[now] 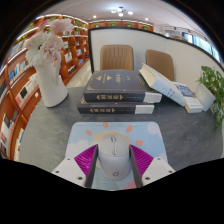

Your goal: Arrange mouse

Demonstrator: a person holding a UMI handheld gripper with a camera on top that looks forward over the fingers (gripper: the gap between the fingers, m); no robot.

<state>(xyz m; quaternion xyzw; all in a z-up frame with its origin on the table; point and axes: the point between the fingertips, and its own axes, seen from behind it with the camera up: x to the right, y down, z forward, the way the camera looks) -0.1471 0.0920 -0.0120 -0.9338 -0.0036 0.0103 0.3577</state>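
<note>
A white computer mouse (113, 158) lies lengthwise between my gripper's (113, 148) two fingers. Both fingers press on its sides, and the magenta pads (87, 158) show on either side of it. The mouse is over a pastel mouse mat (92, 129) with coloured dots, which lies on the grey table just ahead of the fingers. I cannot tell whether the mouse rests on the mat or is held just above it.
Two dark books (120, 98) are stacked beyond the mat. A white box (173, 88) lies beside them to the right. A white vase with flowers (50, 82) stands at the left, a green plant (213, 92) at the right. Two chairs (116, 57) stand behind the table, and bookshelves (14, 95) line the left.
</note>
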